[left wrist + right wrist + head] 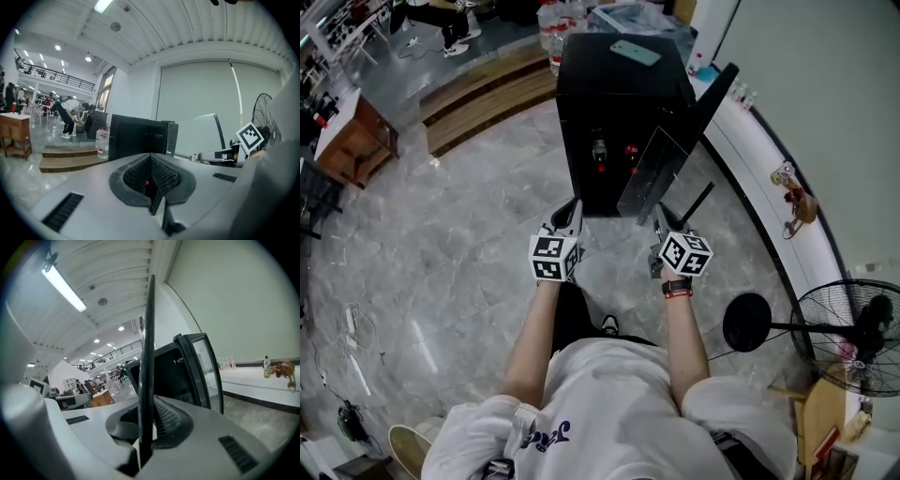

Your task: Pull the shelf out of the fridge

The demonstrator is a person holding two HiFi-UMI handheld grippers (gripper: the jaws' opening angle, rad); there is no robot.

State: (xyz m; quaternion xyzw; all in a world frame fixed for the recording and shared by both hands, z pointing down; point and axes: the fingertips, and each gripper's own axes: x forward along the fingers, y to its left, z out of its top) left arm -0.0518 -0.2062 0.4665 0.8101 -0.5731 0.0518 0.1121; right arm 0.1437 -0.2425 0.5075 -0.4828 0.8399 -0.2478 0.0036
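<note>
The black mini fridge point(614, 112) stands on the floor ahead with its glass door point(717, 94) swung open to the right. The glass shelf point(652, 173) is outside the fridge, tilted on edge in front of the opening. My right gripper point(661, 225) is shut on its near edge. In the right gripper view the shelf point(148, 357) runs edge-on as a thin dark line up from the gripper point(145, 420). My left gripper point(572, 214) hovers to the shelf's left, shut and empty. From the left gripper point(151, 176) I see the fridge point(136, 136) and the held pane point(206, 136).
A pale green phone point(635, 52) lies on the fridge top. A standing fan point(848, 323) with a round black base point(747, 322) is at the right. A white ledge point(769, 159) curves behind the door. Wooden steps point(487, 94) and a wooden desk point(352, 141) lie to the left.
</note>
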